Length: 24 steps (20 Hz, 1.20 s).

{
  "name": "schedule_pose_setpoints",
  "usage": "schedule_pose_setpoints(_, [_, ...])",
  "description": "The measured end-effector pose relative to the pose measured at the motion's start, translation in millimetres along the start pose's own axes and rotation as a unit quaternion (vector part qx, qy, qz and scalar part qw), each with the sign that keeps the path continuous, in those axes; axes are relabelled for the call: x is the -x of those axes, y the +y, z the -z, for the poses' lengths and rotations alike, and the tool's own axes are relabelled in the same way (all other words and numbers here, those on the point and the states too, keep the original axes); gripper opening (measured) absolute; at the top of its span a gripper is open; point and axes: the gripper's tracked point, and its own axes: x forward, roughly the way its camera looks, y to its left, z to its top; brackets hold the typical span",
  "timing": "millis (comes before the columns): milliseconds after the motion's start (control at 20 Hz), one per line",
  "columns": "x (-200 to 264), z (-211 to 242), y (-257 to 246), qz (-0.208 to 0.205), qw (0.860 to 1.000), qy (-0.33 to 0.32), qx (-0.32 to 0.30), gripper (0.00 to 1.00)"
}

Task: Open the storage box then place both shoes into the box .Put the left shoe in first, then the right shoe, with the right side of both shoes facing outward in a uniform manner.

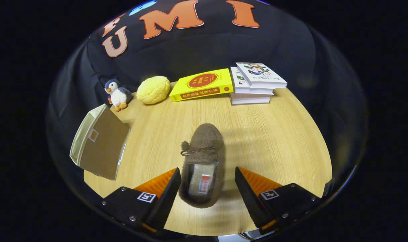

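A brown fuzzy slipper-style shoe [204, 161] with a small bow lies on the wooden table [274, 141], toe pointing away from me. Its heel end sits between my fingers. My gripper [208, 176] is open; the left finger is close to or touching the shoe's side, and the right finger stands apart from it. The storage box [101, 146], beige fabric with a brown panel facing up, lies to the left of the shoe near the table's edge. I cannot tell whether it is open.
Along the back of the table stand a penguin plush [117, 94], a yellow round plush [153, 89], a yellow book [202, 84] and a stack of white books [256, 83]. Bare wood stretches to the right of the shoe.
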Motion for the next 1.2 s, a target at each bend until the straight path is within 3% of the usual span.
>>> schedule_pose_setpoints(400, [-61.0, 4.6, -19.8, 0.013, 0.999, 0.016, 0.032, 0.74])
schedule_pose_setpoints(750, [-86.6, 5.5, -11.8, 0.008, 1.000, 0.026, -0.001, 0.25])
schedule_pose_setpoints(950, [-77.2, 6.2, -7.7, 0.011, 0.999, 0.029, -0.010, 0.06])
schedule_pose_setpoints(1200, [-36.5, -11.7, 29.6, 0.002, 0.999, 0.010, -0.037, 0.04])
